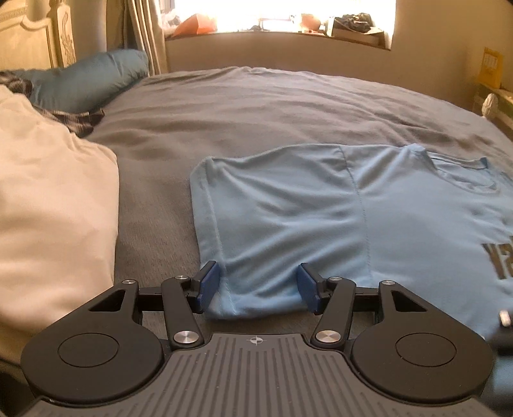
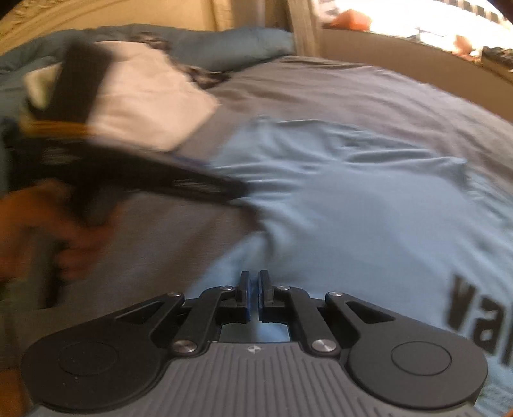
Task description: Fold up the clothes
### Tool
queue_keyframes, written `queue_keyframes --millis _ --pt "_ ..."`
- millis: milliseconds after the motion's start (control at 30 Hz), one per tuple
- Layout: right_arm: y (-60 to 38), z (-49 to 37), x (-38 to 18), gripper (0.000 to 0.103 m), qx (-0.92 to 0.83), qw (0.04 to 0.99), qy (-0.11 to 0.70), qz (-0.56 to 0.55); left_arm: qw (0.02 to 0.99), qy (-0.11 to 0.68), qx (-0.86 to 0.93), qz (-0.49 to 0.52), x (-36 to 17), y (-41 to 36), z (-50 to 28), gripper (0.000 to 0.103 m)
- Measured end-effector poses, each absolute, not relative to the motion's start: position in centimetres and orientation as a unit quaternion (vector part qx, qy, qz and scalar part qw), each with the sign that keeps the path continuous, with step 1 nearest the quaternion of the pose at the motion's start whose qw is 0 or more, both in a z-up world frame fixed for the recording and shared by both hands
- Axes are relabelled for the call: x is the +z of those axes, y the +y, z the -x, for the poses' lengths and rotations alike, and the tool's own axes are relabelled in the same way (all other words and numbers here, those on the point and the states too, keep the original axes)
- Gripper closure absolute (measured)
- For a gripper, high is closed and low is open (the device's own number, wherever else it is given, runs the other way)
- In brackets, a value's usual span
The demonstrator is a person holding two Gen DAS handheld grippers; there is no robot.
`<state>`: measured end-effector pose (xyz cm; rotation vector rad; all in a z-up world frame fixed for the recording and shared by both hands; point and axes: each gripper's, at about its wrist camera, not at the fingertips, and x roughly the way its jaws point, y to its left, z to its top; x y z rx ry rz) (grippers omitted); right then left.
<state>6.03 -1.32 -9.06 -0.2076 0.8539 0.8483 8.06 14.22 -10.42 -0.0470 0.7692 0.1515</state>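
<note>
A light blue T-shirt [image 1: 368, 218] with dark lettering lies spread on the grey bedspread [image 1: 256, 106]. In the left wrist view my left gripper [image 1: 259, 285] stands open, and the near corner of a sleeve lies flat between its blue pads [image 1: 210, 285]. In the right wrist view my right gripper [image 2: 255, 293] is shut, with a thin strip of the T-shirt [image 2: 352, 208] pinched between its pads near the shirt's near edge. The left gripper [image 2: 198, 184] shows there as a dark blur at the left, held by a hand [image 2: 64, 231], its tip on the shirt's cloth.
A pile of white cloth [image 1: 48, 208] covers the bed's left side, with a plaid garment [image 1: 80, 118] and a teal pillow [image 1: 93, 77] behind it. A carved headboard [image 1: 32, 41] stands at the far left. A cluttered window sill [image 1: 272, 29] runs behind the bed.
</note>
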Motion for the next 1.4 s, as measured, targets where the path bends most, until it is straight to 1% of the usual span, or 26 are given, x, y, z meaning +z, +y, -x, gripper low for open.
queue_keyframes --millis 167,267,500,633,767,867,1000,1100,1167,1233,1333,1400 --pt "-1.5 -6.6 -7.9 0.099 0.378 0.835 0.387 0.098 0.926 0.368 0.086 0.02 -10.7 14.7 -9.0 0.047" --pt "-0.9 -7.5 -8.8 0.099 0.371 0.83 0.404 0.095 0.926 0.366 0.091 0.017 -10.9 14.7 -9.3 0.047" --pt "1.6 -3.8 -8.3 0.099 0.453 0.79 0.403 0.09 0.925 0.367 0.093 0.014 -10.7 14.8 -9.3 0.046" --pt "0.0 -6.6 -7.4 0.099 0.389 0.826 0.405 0.049 0.926 0.365 0.099 0.014 -10.4 14.9 -9.1 0.046" --pt "-0.3 -10.2 -8.8 0.099 0.345 0.828 0.443 0.015 0.925 0.364 0.106 0.01 -10.0 14.8 -8.8 0.045" --pt "0.3 -10.3 -9.0 0.098 0.358 0.823 0.442 0.001 0.927 0.362 0.1 0.019 -9.0 14.7 -8.0 0.043" --pt "-2.4 -9.6 -7.0 0.098 0.356 0.823 0.44 -0.051 0.927 0.363 0.08 0.051 -7.5 15.2 -6.2 0.039" --pt "-4.0 -9.6 -7.2 0.097 0.352 0.796 0.484 -0.092 0.916 0.384 0.068 0.091 -7.4 15.8 -5.6 0.039" --pt "-5.0 -8.8 -7.5 0.097 0.363 0.764 0.518 -0.129 0.908 0.398 0.069 0.109 -7.7 16.1 -5.7 0.042" --pt "-5.7 -7.8 -8.0 0.095 0.384 0.722 0.552 -0.165 0.902 0.409 0.067 0.122 -7.7 16.2 -5.6 0.042" --pt "-6.6 -6.0 -8.8 0.094 0.411 0.66 0.589 -0.218 0.9 0.415 0.059 0.115 -6.8 16.2 -4.7 0.042" --pt "-7.2 -5.0 -8.8 0.094 0.414 0.649 0.597 -0.226 0.904 0.415 0.054 0.088 -5.2 16.2 -3.8 0.043"
